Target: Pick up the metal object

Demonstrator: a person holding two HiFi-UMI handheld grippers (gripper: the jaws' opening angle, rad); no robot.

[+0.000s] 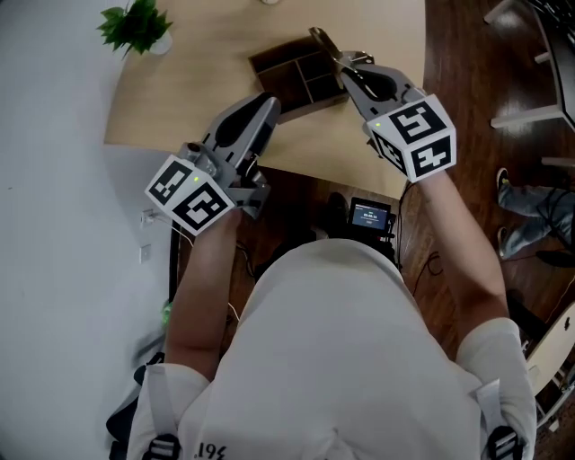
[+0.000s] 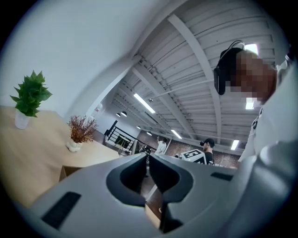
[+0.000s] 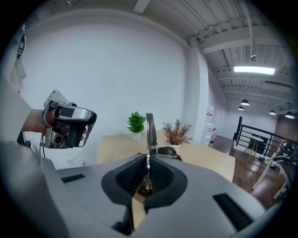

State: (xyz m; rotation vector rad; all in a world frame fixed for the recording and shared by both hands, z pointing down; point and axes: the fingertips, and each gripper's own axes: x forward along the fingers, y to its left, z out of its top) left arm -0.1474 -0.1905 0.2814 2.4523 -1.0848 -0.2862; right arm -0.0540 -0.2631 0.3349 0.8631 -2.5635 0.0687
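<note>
Status: pick-up judged essentially complete. Nearest the wearer, the left tool (image 1: 268, 108) hangs over the near edge of the bench (image 1: 180, 99), jaws pressed together with nothing between them. It takes no part in the grasp. Further out, the right tool (image 1: 340, 65) is pinched on the metal object (image 1: 321, 40), gripping its lower end and leaving the upper end free. In the right gripper view the metal object (image 3: 149, 130) reads as a narrow, thin, flat strip standing upright out of the closed jaws. It is seen almost edge-on, dull grey with a bright line along the edge, and no bend or damage shows. From the head view it projects past the jaw tips over a dark wooden compartment tray (image 1: 301, 76). Contact with the tray cannot be settled there, though the strip appears carried clear. Remaining work, in my judgement, is only to hold it secure. A potted green plant (image 1: 137, 25) stands at the far corner, well apart.
</note>
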